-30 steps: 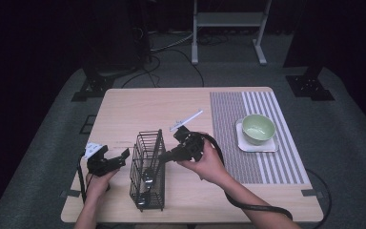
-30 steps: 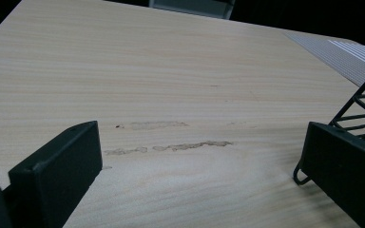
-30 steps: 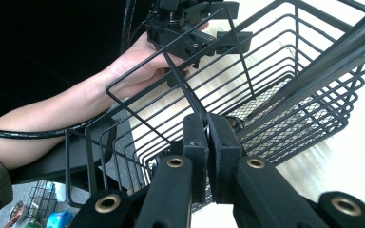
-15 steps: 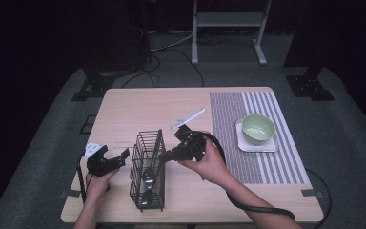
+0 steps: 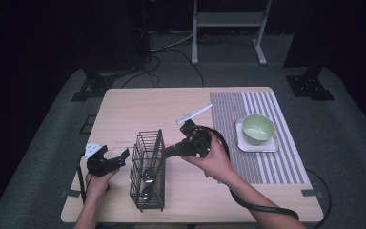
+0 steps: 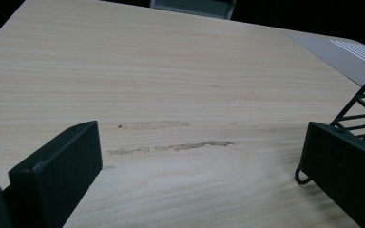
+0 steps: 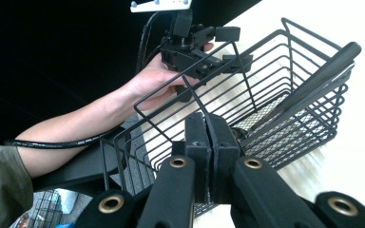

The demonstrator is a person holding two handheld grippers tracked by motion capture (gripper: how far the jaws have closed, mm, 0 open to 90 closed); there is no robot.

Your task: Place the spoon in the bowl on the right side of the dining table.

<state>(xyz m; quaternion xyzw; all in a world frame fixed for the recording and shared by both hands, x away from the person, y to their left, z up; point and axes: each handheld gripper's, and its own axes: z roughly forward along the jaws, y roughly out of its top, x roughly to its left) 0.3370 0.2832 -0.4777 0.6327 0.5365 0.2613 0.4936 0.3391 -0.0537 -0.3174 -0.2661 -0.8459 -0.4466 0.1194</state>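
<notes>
- The work in hand centres on the black wire basket [image 5: 147,209], which stands upright at the lower middle of the high view, on the bare wood of the table [image 5: 124,109].
- A dark-handled utensil [image 7: 313,76] already leans inside the basket, so I judge that part of the loading is done.
- A white utensil [image 5: 194,114] lies on the table above the basket, near the centre of the frame, well apart from both grippers. If it belongs in the basket, that step is not yet done.
- The green bowl [image 5: 259,128] sits on its white square plate [image 5: 242,144] on the striped mat [image 5: 286,162] at the right, untouched.
- The right gripper [image 5: 165,152] reaches in from the right to the basket's upper rim. In the right gripper view its jaws are pressed fully together at the rim wires [image 7: 208,128]; whether a wire is nipped between them I cannot tell.
- The left gripper [image 5: 116,155] rests just left of the basket with its jaws spread wide and nothing between them. In the left gripper view the basket's corner [image 6: 361,102] shows behind the jaw at the right of the frame.
- Against the earlier high view, almost nothing differs: basket, white utensil and bowl lie where they did, the left gripper is in the same spot, and the right gripper sits at the same rim, equally closed.
</notes>
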